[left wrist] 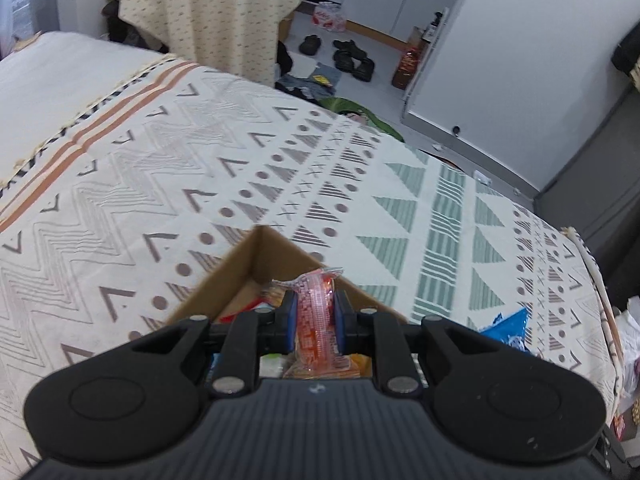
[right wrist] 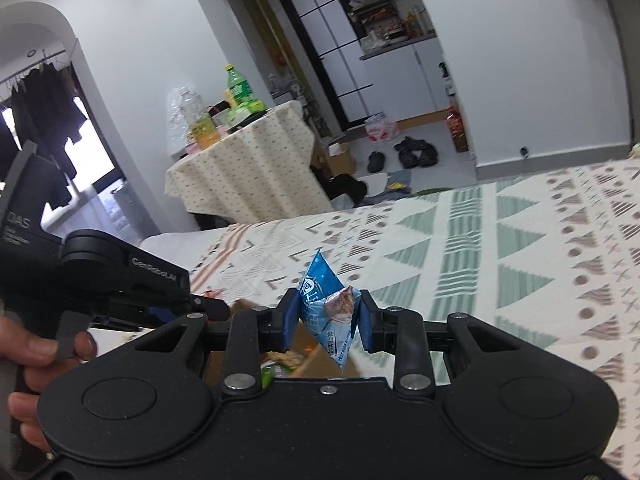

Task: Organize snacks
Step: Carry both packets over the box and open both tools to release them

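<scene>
Left gripper jaws clamp a red packet above the cardboard box. Right gripper pinches a blue packet (thin corner hold). Slick wrappers could slip out mid-carry.

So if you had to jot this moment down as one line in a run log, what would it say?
left gripper: shut on orange-pink snack packet | right gripper: shut on blue snack packet | both above cardboard box | box on patterned bedspread

Left tool clamped on pink snack packet above cardboard box

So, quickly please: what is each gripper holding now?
Left gripper: closed on a pink-orange snack packet.
Right gripper: closed on a blue snack packet.
</scene>
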{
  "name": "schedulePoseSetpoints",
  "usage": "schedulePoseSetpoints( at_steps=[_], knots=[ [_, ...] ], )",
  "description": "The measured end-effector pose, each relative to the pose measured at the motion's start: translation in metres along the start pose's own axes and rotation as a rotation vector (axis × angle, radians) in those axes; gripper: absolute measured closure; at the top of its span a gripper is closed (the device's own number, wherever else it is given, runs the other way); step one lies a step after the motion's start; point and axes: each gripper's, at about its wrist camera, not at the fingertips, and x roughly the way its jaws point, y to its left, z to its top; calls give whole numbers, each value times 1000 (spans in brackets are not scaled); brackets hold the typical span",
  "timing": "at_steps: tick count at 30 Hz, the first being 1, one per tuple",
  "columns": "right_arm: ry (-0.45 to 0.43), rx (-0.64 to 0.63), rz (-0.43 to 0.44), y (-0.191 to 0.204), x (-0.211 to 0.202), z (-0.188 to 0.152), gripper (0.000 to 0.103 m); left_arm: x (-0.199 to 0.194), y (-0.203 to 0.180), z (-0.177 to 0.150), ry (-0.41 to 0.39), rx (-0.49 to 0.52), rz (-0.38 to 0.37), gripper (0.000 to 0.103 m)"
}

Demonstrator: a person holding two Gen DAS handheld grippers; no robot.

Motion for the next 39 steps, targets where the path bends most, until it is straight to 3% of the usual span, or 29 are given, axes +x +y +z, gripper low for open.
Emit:
schedulePoseSetpoints(
  at_steps=[9,14,17,18,19,25,28,35,39],
  knots=[
    [56,-9,6,34,32,-6,73,11,32,7,46,-53,4,82],
    [101,8,-18,49,46,-12,72,4,46,12,46,-88,-35,79],
    [103,15,-33,58,48,-11,65,-3,52,13,44,-98,-51,77],
    [106,22,-41,61,48,-10,55,-5,54,13,44,-99,-57,75],
    [115,29,-47,63,47,-8,51,-8,56,13,43,-98,-61,71],
    [104,20,-126,77,32,-1,50,-28,60,5,33,-46,-75,39],
    [109,25,-159,81,18,-4,50,-37,59,2,42,-16,-94,31],
    [123,39,-237,87,-15,-11,50,-66,53,-5,34,64,-142,20],
    [97,55,-264,92,-38,-9,42,-89,51,-7,23,115,-149,19]
  ],
)
